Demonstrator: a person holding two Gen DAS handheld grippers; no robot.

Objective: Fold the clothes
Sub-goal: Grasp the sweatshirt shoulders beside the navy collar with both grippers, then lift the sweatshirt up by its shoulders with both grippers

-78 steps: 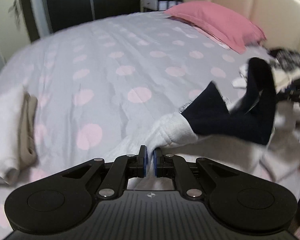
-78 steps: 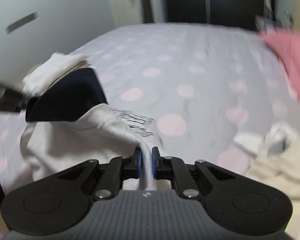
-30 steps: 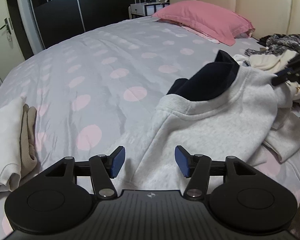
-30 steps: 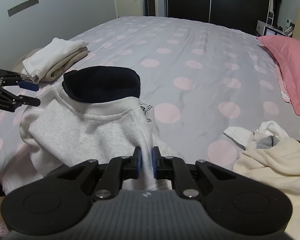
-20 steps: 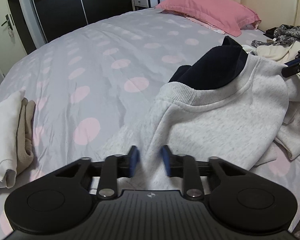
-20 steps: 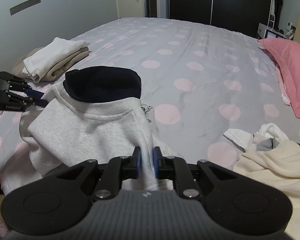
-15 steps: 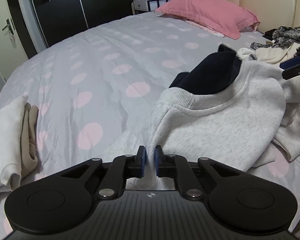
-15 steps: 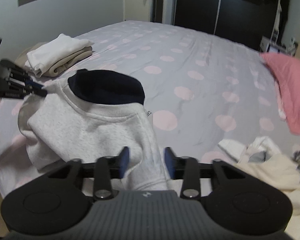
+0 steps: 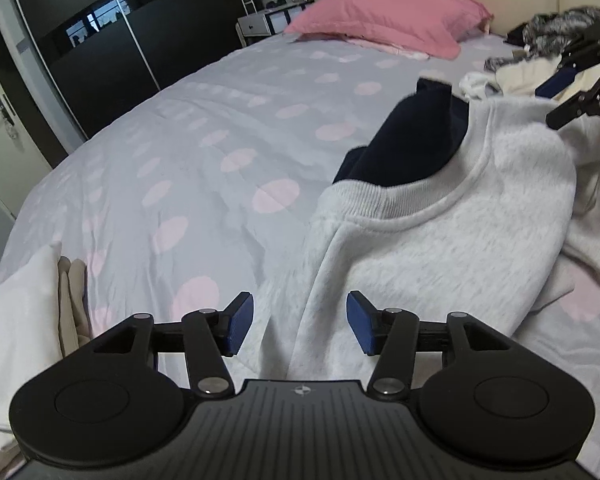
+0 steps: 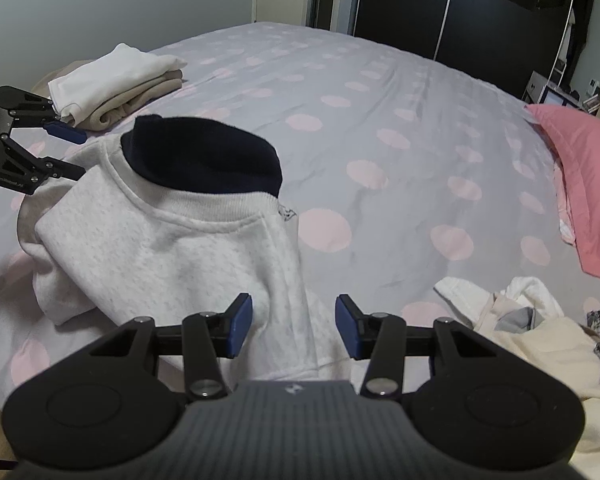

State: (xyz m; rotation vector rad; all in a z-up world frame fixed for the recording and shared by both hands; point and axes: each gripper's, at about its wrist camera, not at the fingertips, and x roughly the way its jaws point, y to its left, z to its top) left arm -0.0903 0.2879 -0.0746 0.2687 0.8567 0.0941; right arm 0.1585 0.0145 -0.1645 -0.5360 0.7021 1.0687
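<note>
Grey sweatshirt (image 9: 440, 248) on bed (image 9: 204, 152), fabric between left tongs (image 9: 300, 322) opening

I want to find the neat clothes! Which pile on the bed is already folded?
The white and beige stack beside the left claw is folded flat. The cream heap lies crumpled, and the grey sweatshirt is rumpled.
</note>
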